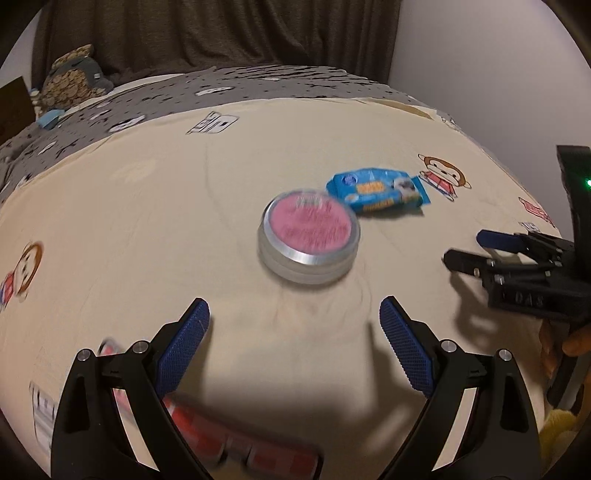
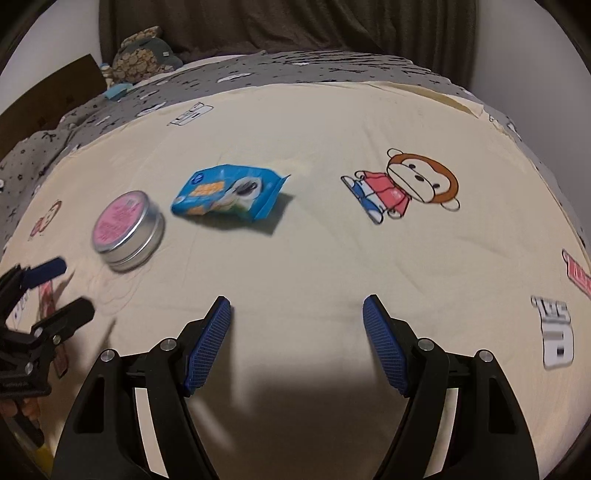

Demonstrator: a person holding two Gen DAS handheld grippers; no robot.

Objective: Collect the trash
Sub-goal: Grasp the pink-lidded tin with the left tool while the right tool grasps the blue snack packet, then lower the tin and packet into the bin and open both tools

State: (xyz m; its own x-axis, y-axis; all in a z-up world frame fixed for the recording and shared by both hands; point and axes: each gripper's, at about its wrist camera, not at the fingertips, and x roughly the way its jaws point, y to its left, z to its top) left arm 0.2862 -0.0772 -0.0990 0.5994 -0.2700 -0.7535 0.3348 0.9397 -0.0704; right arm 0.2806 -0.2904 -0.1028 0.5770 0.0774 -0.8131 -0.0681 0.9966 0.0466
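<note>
Two wrist cameras, both angled down over the bed sheet (image 1: 147, 221).
Left sits nearer the round tin (image 1: 312, 236); right looks from further right; both share tin and blue packet (image 2: 229, 194).

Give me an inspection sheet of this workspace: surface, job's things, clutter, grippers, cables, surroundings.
Surface: cream bedsheet with cartoon monkey prints, spread over a grey patterned cover.
Job's things: round tin with a pink lid, and beside it a blue snack packet; both lie on the sheet, untouched.
Clutter: nothing seen.
Grippers: left gripper open, nothing between its jaws; right gripper open, nothing between its jaws.
Cables: nothing seen.
Surroundings: dark curtain; stuffed toy at the far left; brown cardboard at the left edge.
</note>
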